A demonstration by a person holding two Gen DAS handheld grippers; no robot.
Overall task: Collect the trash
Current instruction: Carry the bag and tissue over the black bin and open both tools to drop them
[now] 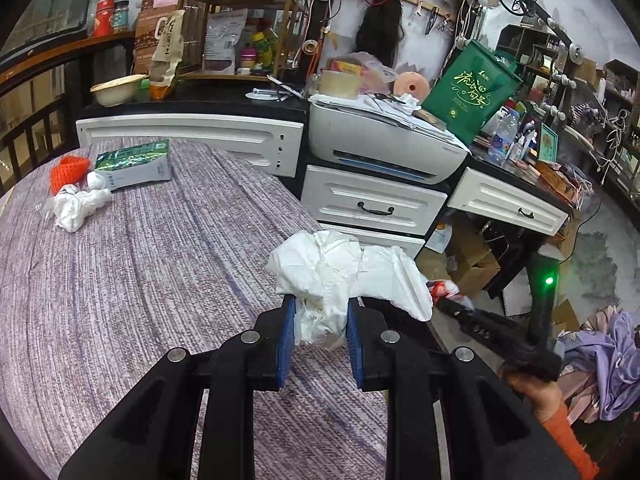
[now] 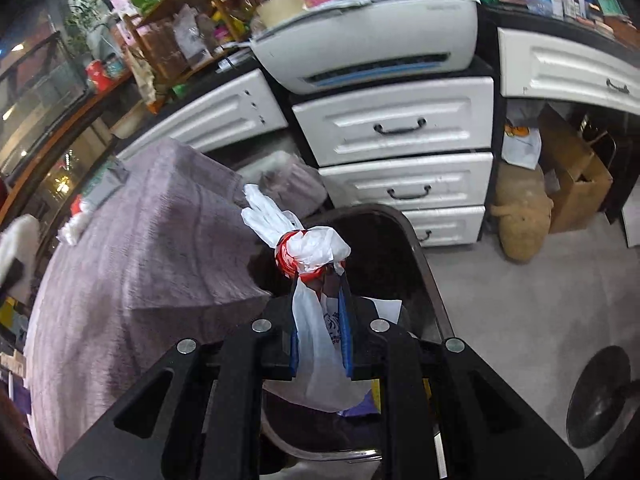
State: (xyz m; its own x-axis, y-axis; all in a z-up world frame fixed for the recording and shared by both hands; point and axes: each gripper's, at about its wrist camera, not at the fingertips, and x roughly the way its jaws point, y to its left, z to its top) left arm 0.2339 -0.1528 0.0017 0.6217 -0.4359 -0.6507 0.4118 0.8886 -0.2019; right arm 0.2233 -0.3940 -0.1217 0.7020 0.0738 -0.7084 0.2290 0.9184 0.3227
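Left gripper (image 1: 320,312) clamping crumpled tissue (image 1: 344,272), right gripper (image 2: 322,320) pinching plastic bag (image 2: 316,344) above bin (image 2: 404,232); loose tissue may slip, missing bin.

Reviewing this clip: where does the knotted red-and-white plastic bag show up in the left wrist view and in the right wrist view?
Left wrist view: the red-and-white plastic bag is small, right of centre, just past the table edge, at the tip of the right gripper.
Right wrist view: the bag is at centre, pinched in the right gripper above a dark bin.
Shared landmark: the white printer on the drawer unit.
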